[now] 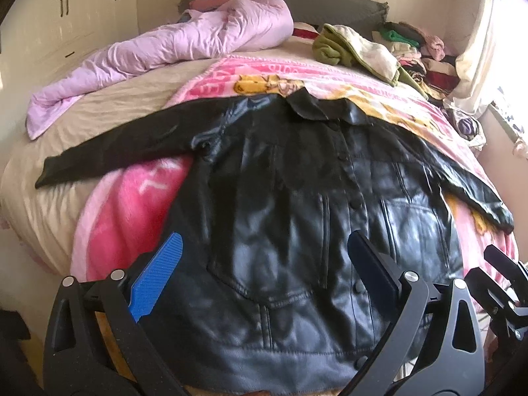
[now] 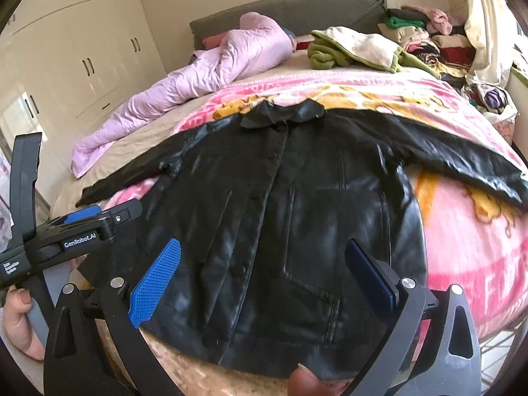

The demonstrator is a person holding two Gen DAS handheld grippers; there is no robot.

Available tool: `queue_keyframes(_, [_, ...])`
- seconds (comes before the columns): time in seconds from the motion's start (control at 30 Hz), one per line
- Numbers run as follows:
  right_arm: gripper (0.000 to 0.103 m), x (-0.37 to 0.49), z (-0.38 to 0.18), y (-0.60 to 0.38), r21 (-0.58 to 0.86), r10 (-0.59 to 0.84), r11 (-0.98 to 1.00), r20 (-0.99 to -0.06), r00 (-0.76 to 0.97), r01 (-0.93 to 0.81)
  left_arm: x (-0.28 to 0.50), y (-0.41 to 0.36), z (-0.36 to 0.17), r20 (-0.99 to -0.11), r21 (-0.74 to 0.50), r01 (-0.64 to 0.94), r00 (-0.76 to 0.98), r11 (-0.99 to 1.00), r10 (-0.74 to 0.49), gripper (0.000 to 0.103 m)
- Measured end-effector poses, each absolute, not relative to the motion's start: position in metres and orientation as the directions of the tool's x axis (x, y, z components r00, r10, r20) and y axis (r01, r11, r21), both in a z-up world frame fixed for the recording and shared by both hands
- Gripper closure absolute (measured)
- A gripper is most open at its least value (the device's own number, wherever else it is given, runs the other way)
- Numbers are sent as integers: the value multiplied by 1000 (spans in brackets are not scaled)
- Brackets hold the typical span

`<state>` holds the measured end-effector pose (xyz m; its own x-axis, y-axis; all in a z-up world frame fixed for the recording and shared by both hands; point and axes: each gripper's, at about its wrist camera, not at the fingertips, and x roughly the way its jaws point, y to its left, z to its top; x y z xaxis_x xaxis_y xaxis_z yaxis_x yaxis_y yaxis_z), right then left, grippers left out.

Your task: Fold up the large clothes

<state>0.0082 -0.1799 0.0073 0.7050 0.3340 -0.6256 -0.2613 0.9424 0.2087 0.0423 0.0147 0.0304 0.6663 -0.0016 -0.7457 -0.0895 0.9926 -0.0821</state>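
A black leather jacket (image 1: 297, 217) lies flat on the bed, front up and buttoned, with its collar (image 1: 310, 105) at the far side. One sleeve (image 1: 115, 151) stretches out to the left, the other sleeve (image 1: 468, 191) slants down to the right. My left gripper (image 1: 264, 264) hovers open over the lower left part near the hem, holding nothing. My right gripper (image 2: 264, 257) stands open over the lower right part of the jacket (image 2: 297, 204), also holding nothing. In the right wrist view the left gripper (image 2: 105, 213) shows side-on at the left, held by a hand (image 2: 16, 316).
Under the jacket lies a pink cartoon blanket (image 1: 132, 204). A crumpled lilac duvet (image 1: 171, 49) lies at the back left. A green and cream garment (image 1: 356, 49) and a pile of clothes (image 1: 419, 56) sit at the back right. White wardrobes (image 2: 82, 49) line the left wall.
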Motion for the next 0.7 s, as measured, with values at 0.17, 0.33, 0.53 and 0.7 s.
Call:
queue_keyframes(0.17, [4, 21, 20, -177, 205, 342, 940, -606, 718, -274, 59, 21, 40, -745, -86, -96, 668, 992, 0, 9])
queue_keyframes(0.33, [4, 40, 32, -181, 204, 329, 944, -594, 734, -259, 79, 25, 53, -739, -85, -111, 673, 990, 12, 9])
queue_keyframes(0.53, [4, 63, 44, -188, 201, 308, 951, -576, 757, -234, 101, 28, 67, -727, -90, -123, 687, 988, 19, 9])
queue_keyframes(0.7, [4, 78, 60, -202, 242, 304, 949, -541, 784, -201, 119, 24, 80, -710, -65, -129, 703, 989, 45, 9])
